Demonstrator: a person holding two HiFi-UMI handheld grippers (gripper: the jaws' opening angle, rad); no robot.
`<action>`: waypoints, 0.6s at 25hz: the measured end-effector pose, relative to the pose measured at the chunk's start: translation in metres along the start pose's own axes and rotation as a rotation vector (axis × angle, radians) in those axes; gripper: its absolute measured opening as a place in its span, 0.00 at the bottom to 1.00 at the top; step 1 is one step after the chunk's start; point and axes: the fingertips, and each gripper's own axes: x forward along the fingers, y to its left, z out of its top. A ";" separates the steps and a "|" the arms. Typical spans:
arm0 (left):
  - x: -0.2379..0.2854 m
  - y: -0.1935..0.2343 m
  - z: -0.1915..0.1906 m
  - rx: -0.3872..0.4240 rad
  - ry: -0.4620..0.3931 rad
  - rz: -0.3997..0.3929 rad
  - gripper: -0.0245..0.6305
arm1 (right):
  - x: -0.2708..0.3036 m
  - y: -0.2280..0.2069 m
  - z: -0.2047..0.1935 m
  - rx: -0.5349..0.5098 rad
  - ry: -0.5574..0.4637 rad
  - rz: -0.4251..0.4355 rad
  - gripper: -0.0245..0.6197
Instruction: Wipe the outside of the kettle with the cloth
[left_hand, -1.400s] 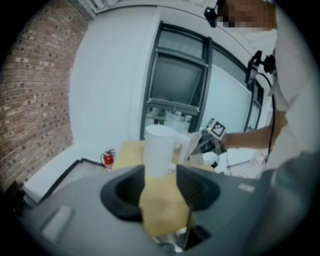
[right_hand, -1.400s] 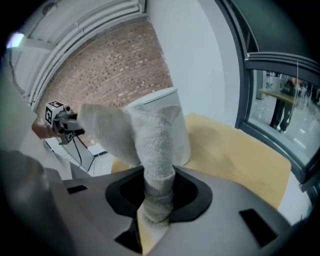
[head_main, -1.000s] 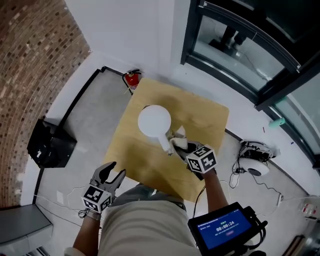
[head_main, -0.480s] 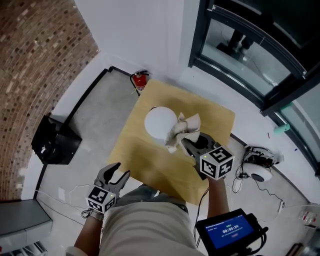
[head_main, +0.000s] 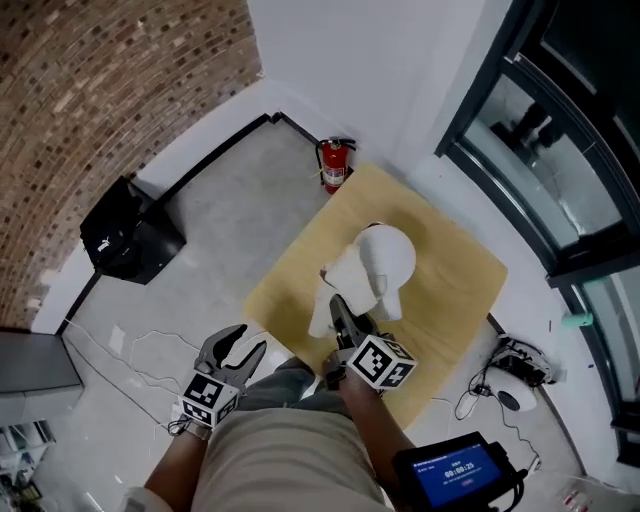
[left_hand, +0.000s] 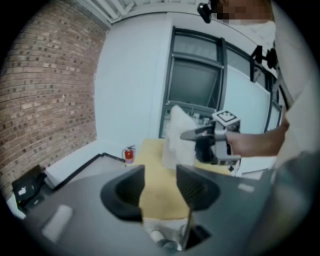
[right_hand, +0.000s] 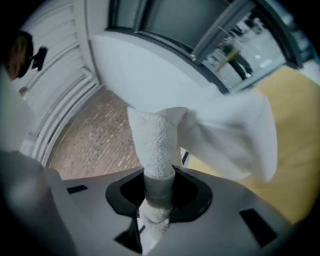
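The kettle (head_main: 392, 255) stands upright on the counter (head_main: 455, 290). The right gripper (head_main: 343, 315) is clamped tight on the cloth (head_main: 335, 285), which hangs at the kettle's left side; contact cannot be confirmed. The left gripper (head_main: 243, 342) is off the counter's near edge, jaws wide apart and empty.

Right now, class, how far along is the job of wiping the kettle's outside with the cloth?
Done: the cloth is picked up, with the right claw shut on it. In hand: the cloth is held up at the kettle's near side, though contact can't be confirmed. Left: probably most of the outside. The left claw is open and empty, away from the kettle.
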 end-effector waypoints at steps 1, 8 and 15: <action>-0.007 0.005 -0.006 -0.010 0.010 0.010 0.32 | 0.006 -0.015 -0.007 0.086 -0.020 -0.038 0.21; -0.031 0.038 -0.031 -0.040 0.037 0.030 0.32 | 0.023 -0.102 -0.044 0.455 -0.097 -0.246 0.21; -0.029 0.052 -0.033 -0.007 0.040 -0.079 0.32 | 0.006 -0.102 -0.071 0.507 -0.120 -0.271 0.21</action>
